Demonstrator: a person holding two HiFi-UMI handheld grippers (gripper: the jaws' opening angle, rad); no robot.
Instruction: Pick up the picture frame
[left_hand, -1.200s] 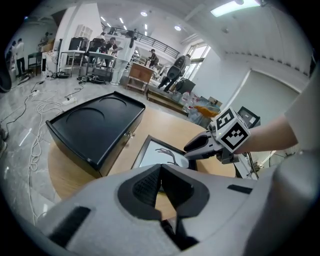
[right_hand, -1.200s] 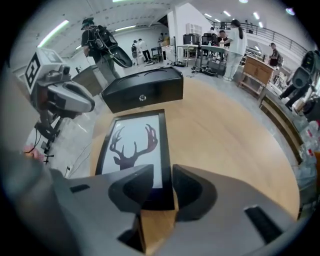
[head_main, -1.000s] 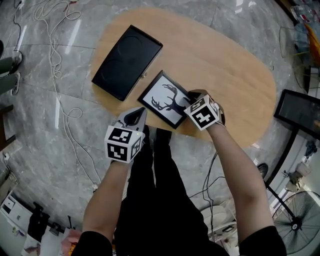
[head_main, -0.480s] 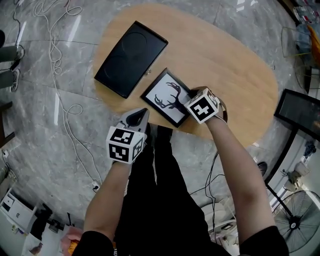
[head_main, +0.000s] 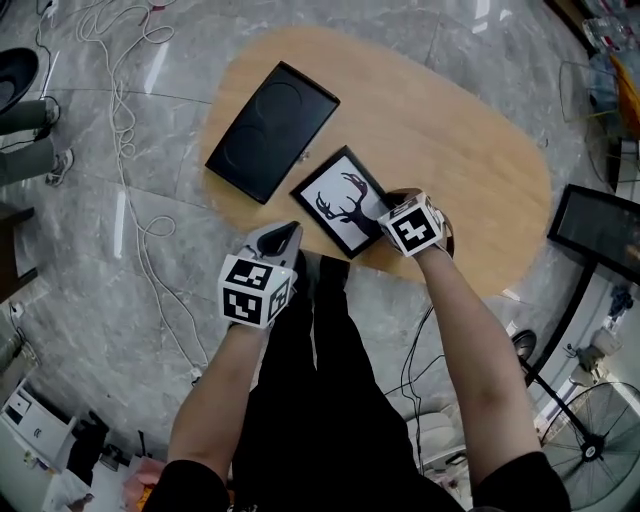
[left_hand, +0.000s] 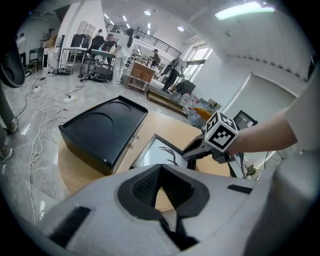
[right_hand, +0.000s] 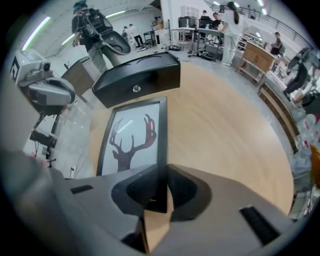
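The picture frame, black-rimmed with a deer silhouette, lies flat on the oval wooden table near its front edge. My right gripper points steeply down at the frame's near right corner. In the right gripper view the frame's black right edge runs between the jaws of that gripper; the pads sit against it while the jaws are opening slightly. My left gripper hovers off the table's front edge, shut and empty, aimed at the frame.
A closed black case lies just left of and behind the frame, close to its far corner. Cables trail over the marble floor at left. A dark screen on a stand and a fan are at right.
The right gripper has stayed at the frame's near right corner and rolled a little. The frame and case have not shifted on the table. The left gripper holds still.
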